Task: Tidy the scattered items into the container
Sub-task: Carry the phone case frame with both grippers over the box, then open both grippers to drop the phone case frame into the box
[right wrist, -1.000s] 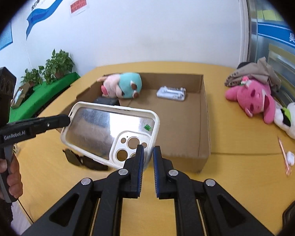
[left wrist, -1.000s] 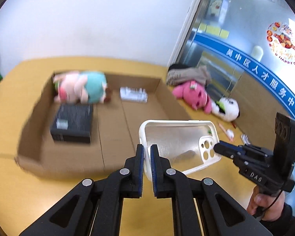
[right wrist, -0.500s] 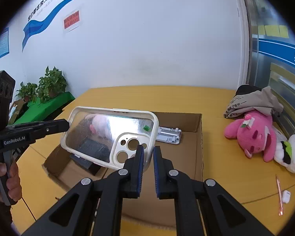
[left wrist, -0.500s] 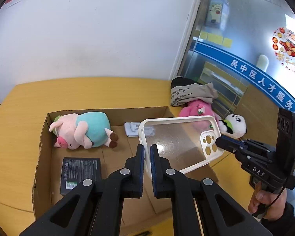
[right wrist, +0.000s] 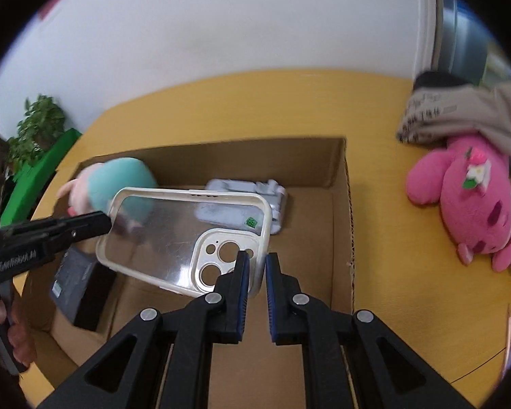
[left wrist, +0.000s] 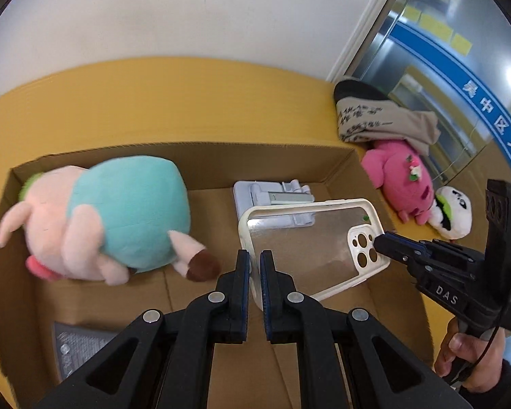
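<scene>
A clear phone case with a cream rim [left wrist: 310, 245] [right wrist: 187, 238] hangs over the open cardboard box [left wrist: 337, 160] [right wrist: 340, 204]. My left gripper [left wrist: 254, 259] is shut on one short end of the case. At the camera-hole end, my right gripper [right wrist: 254, 262] is shut on its rim, and it shows from the side in the left wrist view [left wrist: 385, 243]. Inside the box lie a pink-and-teal pig plush [left wrist: 119, 218] [right wrist: 119, 177], a pale grey folding stand [left wrist: 272, 197] [right wrist: 242, 191] and a dark flat box [left wrist: 81, 347] [right wrist: 78, 283].
On the yellow table [left wrist: 153, 102] right of the box lie a pink plush [left wrist: 402, 177] [right wrist: 473, 204], a panda plush [left wrist: 454, 211] and a folded beige garment [left wrist: 381, 119] [right wrist: 460, 116]. A pen [right wrist: 509, 334] lies at the table's right. Potted plants [right wrist: 37, 129] stand far left.
Both grippers have carried the phone case forward and down, from above the box's near wall to over its inside. The plush pig and stand now look much closer.
</scene>
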The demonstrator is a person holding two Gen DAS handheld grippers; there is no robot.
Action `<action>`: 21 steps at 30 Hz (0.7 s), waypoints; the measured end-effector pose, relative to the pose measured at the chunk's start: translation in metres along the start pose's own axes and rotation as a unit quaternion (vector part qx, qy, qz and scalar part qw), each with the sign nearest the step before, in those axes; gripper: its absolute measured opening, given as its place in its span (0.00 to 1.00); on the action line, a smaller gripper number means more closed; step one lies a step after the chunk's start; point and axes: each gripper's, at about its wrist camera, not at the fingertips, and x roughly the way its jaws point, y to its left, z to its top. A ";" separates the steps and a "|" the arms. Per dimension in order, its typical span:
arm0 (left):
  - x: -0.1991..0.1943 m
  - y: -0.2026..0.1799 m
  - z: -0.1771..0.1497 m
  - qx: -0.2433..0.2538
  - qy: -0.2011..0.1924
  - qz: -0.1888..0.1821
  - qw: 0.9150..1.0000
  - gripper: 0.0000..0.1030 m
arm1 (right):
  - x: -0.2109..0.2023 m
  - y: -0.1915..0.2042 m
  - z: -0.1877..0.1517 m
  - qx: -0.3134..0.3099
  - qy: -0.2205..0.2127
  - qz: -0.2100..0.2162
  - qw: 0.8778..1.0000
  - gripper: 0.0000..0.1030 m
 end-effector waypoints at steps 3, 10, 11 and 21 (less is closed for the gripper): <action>0.022 0.004 -0.001 -0.009 0.018 0.003 1.000 0.05 | 0.028 -0.007 0.005 0.005 0.047 -0.011 0.999 0.12; 0.056 0.007 -0.010 -0.010 0.059 0.021 0.998 0.06 | 0.042 0.000 0.001 -0.032 0.075 -0.056 0.995 0.13; 0.056 0.008 -0.011 -0.016 0.061 0.020 0.998 0.06 | 0.042 0.000 0.000 -0.034 0.074 -0.056 0.995 0.13; -0.044 -0.001 -0.033 0.021 -0.053 0.065 0.996 0.85 | -0.017 0.024 -0.019 -0.055 -0.001 -0.040 0.998 0.66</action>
